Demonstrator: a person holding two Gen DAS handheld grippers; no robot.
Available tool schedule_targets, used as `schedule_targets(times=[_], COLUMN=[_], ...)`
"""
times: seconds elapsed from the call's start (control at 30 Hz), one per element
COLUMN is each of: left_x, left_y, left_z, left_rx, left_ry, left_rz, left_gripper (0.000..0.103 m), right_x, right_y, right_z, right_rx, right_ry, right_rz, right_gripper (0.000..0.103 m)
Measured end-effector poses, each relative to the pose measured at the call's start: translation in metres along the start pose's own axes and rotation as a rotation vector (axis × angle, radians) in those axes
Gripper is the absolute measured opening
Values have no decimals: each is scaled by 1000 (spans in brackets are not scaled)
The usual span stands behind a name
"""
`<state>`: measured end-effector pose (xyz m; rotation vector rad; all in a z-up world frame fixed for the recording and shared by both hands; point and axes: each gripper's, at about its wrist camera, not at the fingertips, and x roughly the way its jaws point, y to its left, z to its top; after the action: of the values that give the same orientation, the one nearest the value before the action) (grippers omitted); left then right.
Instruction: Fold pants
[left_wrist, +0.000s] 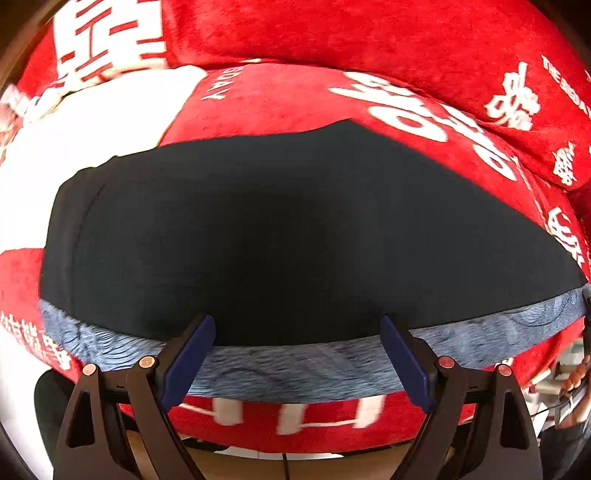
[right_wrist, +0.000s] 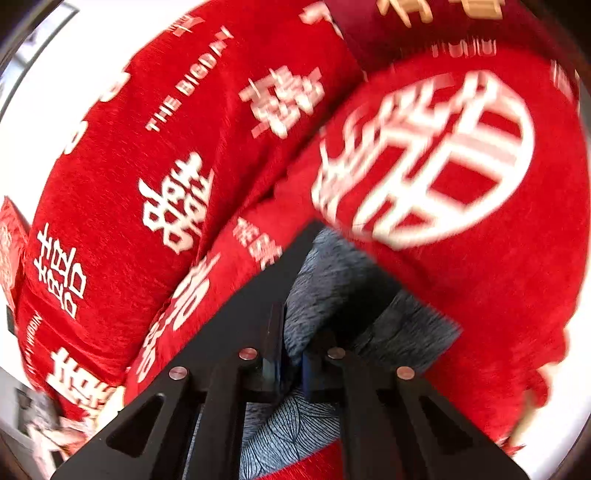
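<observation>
The pants (left_wrist: 280, 229) lie spread as a dark, flat panel over a red cover printed with white characters (left_wrist: 369, 40), filling the middle of the left wrist view. A blue-grey patterned band (left_wrist: 295, 363), which looks like the inner face or lining of the garment, runs along their near edge from 9 o'clock to 3 o'clock.

The left hand-held gripper (left_wrist: 297, 354) hangs at 6 o'clock with its blue pads wide apart, straddling that near edge and gripping nothing. To do this step well, I judge it should drop onto the band, take both layers between the pads, and close before any lift, so the black face and the lining travel together.

In the right wrist view the red cover fills the field from 9 o'clock round to 3 o'clock. The right hand-held gripper (right_wrist: 291, 360) sits at 6 o'clock, its jaws drawn narrow and pinching a bunch of the same blue-grey cloth (right_wrist: 332, 288), with black fabric running off toward 10 o'clock. This view is motion-blurred, so how deep the bite goes cannot be told.

Once both grips are on, the two ends should probably rise level and move together, keeping the edge taut so the fold lands straight without dragging the cover.
</observation>
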<state>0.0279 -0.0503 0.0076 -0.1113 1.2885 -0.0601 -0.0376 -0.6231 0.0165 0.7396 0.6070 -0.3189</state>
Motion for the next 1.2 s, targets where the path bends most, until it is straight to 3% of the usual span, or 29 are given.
schedule_targets(times=[0.07,0.13,0.17,0.2,0.3,0.33,0.37,0.4,0.47,0.57,0.67,0.73,0.83,0.87,0.97,1.07,1.13,1.2], left_x=[8,23,25,24,17,14,13,11,9,14,10,5,4,4,3,-1,-1,-2], left_y=[-12,-22,-26,-29,-28,-24,-21,-16,-4,-3,-7,7,46,62,112,146,164,172], left_z=[0,-3,-4,-5,-5,-4,-5,-5,-6,-11,-14,-14,-16,-18,-27,-35,-41,-45], left_rx=[43,88,107,119,118,107,96,81,32,25,83,58,-22,-53,-163,-213,-246,-273], left_ry=[13,36,25,6,15,2,-10,-21,-33,-26,-64,-87,-77,-68,-59,-79,-82,-91], left_rz=[26,71,94,101,47,54,68,79,77,96,148,158,158,156,81,63,22,28], left_gripper=[99,102,102,102,102,102,102,102,102,102,102,102,102,102,102,102,103,102], right_x=[-6,17,29,30,11,1,-11,-22,-32,-26,-11,-2,14,20,22,25,24,24], right_y=[-2,-10,-16,-19,-12,-9,-4,4,31,106,193,240,283,289,296,283,274,271], right_z=[-5,-12,-16,-17,-7,-4,-2,-2,-8,-43,-113,-166,-233,-246,-272,-260,-253,-251], right_rx=[-15,-12,4,16,8,8,2,-15,-91,-326,-592,-725,-849,-879,-983,-930,-897,-888], right_ry=[2,94,147,135,87,46,-6,-52,-63,25,190,286,385,405,334,352,359,358], right_rz=[-85,-168,-186,-174,-261,-294,-328,-355,-345,-243,-93,-6,46,38,-32,-66,-73,-88], right_gripper=[8,8,8,9,42,63,78,80,80,81,81,81,81,81,90,103,103,103])
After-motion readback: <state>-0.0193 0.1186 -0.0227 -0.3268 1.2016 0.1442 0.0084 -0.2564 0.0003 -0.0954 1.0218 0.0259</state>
